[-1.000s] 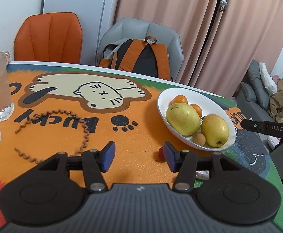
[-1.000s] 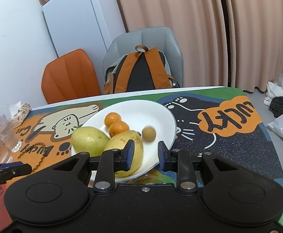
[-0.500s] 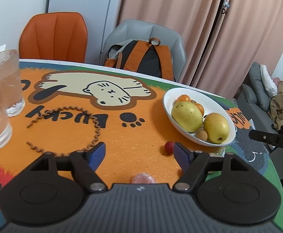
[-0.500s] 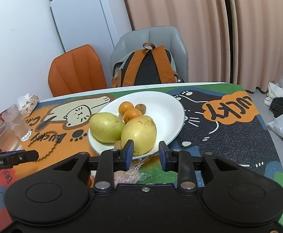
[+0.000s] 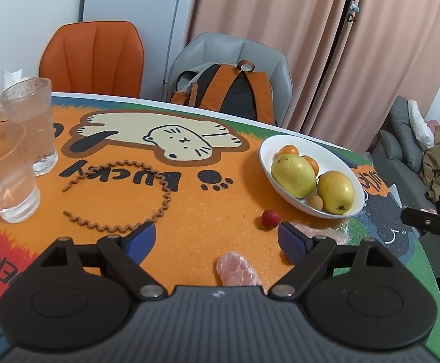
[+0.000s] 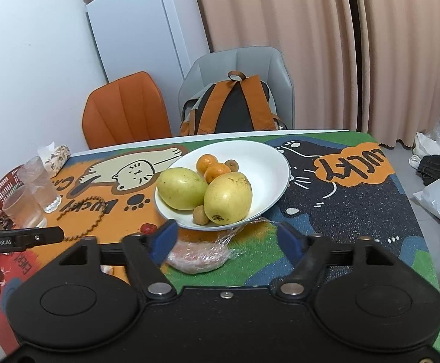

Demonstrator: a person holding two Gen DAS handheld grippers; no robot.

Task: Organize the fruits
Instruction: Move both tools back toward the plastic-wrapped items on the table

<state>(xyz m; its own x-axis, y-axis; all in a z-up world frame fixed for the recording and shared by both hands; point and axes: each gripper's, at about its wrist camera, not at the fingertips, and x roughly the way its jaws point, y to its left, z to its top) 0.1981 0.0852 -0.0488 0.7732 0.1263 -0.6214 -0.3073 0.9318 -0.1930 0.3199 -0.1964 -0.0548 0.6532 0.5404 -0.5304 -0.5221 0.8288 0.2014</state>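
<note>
most fruit already sits in the white plate [image 6: 280, 163], but the red berry [image 5: 270, 219] remains on the table, with both the left claw [image 5: 217, 237] and right claw [image 6: 227, 236] spread and empty.

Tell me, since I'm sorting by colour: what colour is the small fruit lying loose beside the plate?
Red; the small fruit shows best in the left wrist view.

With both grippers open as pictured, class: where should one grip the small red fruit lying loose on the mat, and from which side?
Grip the red fruit across its round middle, from above. It sits alone beside the plate, nearer the left gripper.
</note>
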